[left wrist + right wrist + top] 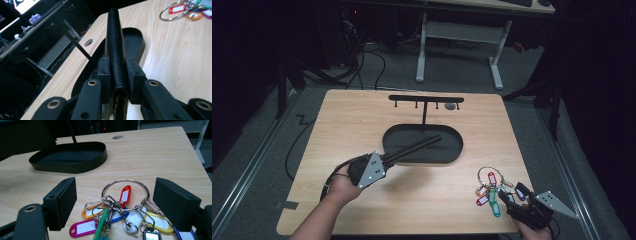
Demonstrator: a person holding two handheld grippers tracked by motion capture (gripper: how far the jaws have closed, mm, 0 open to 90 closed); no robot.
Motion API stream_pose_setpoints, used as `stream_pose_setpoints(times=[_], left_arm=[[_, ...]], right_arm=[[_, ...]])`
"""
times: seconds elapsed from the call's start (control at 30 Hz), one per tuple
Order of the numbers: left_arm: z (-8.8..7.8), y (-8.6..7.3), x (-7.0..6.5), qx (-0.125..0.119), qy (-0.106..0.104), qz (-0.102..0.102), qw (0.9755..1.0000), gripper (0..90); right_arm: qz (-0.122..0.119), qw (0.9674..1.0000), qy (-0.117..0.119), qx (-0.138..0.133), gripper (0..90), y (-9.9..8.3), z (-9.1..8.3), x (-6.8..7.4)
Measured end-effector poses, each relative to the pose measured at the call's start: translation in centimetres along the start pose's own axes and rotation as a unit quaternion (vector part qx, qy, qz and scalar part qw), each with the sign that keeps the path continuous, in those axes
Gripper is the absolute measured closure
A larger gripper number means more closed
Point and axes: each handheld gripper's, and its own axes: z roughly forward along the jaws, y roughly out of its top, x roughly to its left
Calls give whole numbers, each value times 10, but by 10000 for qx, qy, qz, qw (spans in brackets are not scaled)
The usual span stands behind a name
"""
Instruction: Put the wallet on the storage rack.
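The left gripper [412, 148] clamped a stiff, slim black wallet [115, 47] endwise at centre frame; right gripper [113, 206] stood apart over the jangly, loose key ring [125, 194].

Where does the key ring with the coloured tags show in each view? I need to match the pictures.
High view: key ring at lower right on the table, just ahead of the right tongs.
Left gripper view: top right corner.
Right gripper view: bottom centre, between the open jaws.
Shared landmark: black oval tray.
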Motion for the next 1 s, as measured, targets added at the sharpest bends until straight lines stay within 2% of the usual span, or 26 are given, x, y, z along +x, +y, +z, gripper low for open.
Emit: stream_pose_setpoints(times=[0.07, 0.1, 0.13, 0.33, 0.43, 0.47, 0.57, 0.83, 0.87, 1.0], left_arm=[[6, -1, 2, 10, -24, 41, 10000, 768], [16, -2, 7, 9, -75, 68, 9999, 768], [16, -2, 7, 9, -75, 68, 9999, 768], [41, -6, 22, -152, -158, 179, 9996, 768], [55, -9, 33, -150, -181, 178, 9996, 768], [55, -9, 33, -150, -181, 178, 9996, 768], [70, -14, 40, -157, -220, 146, 9995, 768], [97, -23, 45, -118, -339, 171, 9992, 768], [104, -25, 46, -140, -346, 142, 9992, 769], [116, -28, 44, -204, -427, 112, 9988, 768]], right_arm=[[3, 10000, -6, 6, 196, 0, 0, -1], [9, 10000, -16, 1, 196, 0, -1, -2], [17, 10000, -14, 9, 196, -1, -1, -2], [46, 10000, -20, 10, 196, -2, -2, -3], [72, 10000, -28, 20, 196, -3, -2, -4], [72, 10000, -28, 20, 196, -3, -2, -4], [114, 9999, -41, 28, 196, -3, -3, -4], [141, 9999, -50, 62, 196, -5, -2, -6], [167, 9998, -53, 82, 196, -6, -1, -7], [201, 9997, -68, 82, 196, -7, -2, -8]])
